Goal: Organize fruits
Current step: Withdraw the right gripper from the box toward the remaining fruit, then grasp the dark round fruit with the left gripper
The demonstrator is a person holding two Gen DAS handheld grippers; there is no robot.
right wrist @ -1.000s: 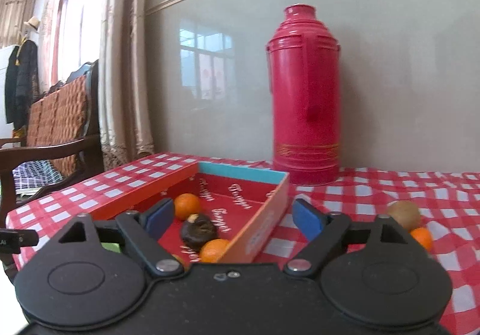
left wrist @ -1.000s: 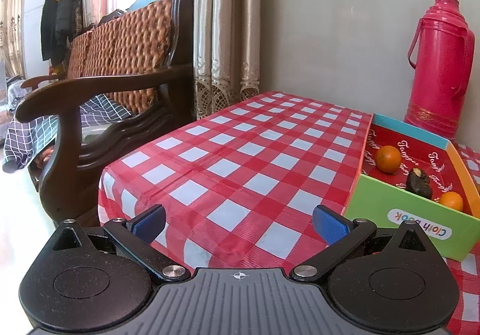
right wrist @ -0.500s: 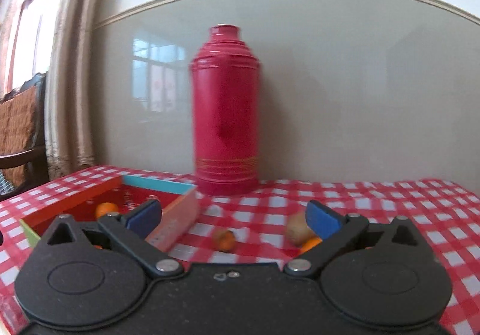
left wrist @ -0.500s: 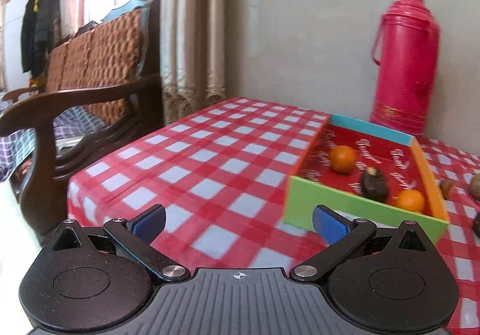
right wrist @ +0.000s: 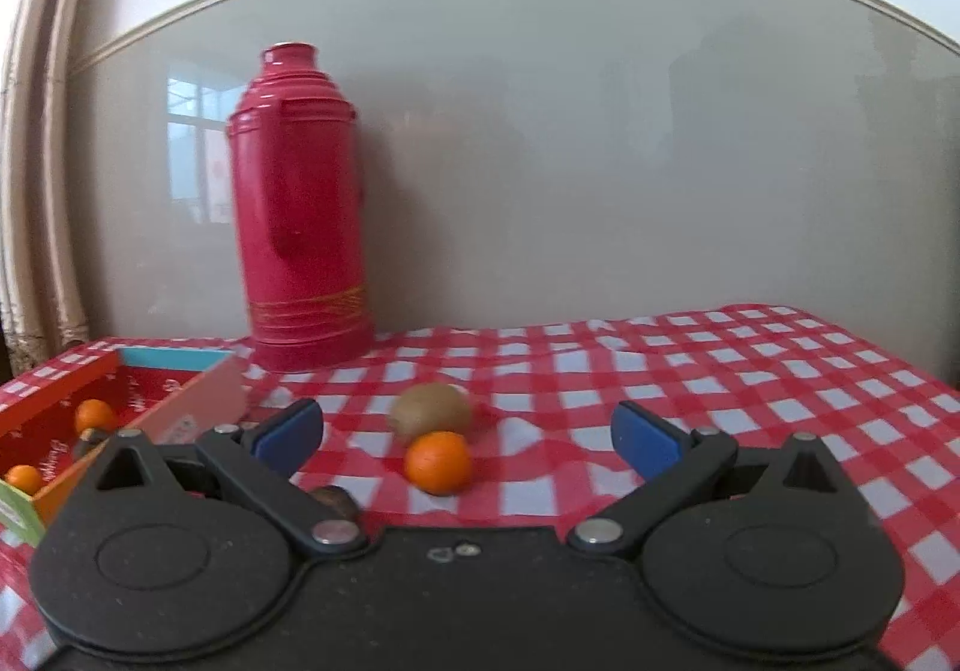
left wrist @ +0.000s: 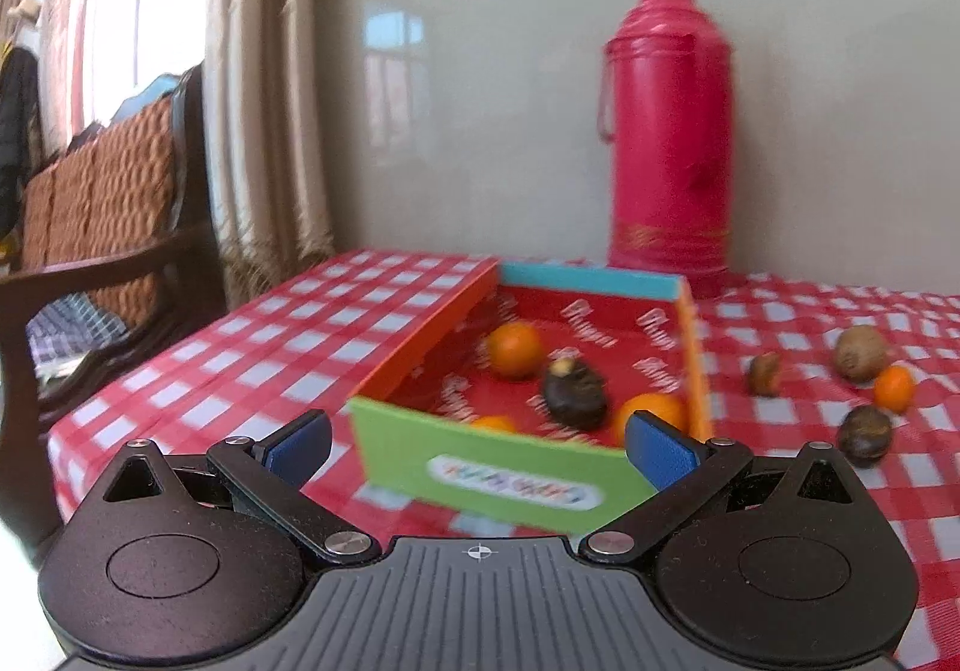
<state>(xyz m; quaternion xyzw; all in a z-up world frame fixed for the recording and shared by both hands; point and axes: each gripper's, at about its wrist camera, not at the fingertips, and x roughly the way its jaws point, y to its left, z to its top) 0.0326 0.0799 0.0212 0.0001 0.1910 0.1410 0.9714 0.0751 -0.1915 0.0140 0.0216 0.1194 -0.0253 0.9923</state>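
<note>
A colourful open box (left wrist: 504, 476) sits on the checked table, holding three oranges (left wrist: 514, 349) and a dark fruit (left wrist: 574, 394). My left gripper (left wrist: 478, 448) is open and empty, just in front of the box's green wall. Loose on the cloth right of the box lie a kiwi (left wrist: 861, 354), an orange (left wrist: 894, 388) and two dark fruits (left wrist: 864, 436). My right gripper (right wrist: 467, 434) is open and empty, with the loose orange (right wrist: 437, 461) and kiwi (right wrist: 429, 410) between its fingers and ahead. A dark fruit (right wrist: 333, 500) lies by its left finger. The box (right wrist: 174, 413) is at the left.
A tall red thermos (left wrist: 669, 131) stands at the back by the wall, also in the right wrist view (right wrist: 300, 215). A wooden chair (left wrist: 102, 227) and curtains stand left of the table. The table's left edge (left wrist: 90, 413) is near the box.
Both views have swung to the right. The box now sits in front of my left gripper. The loose orange and kiwi now sit in front of my right gripper.
</note>
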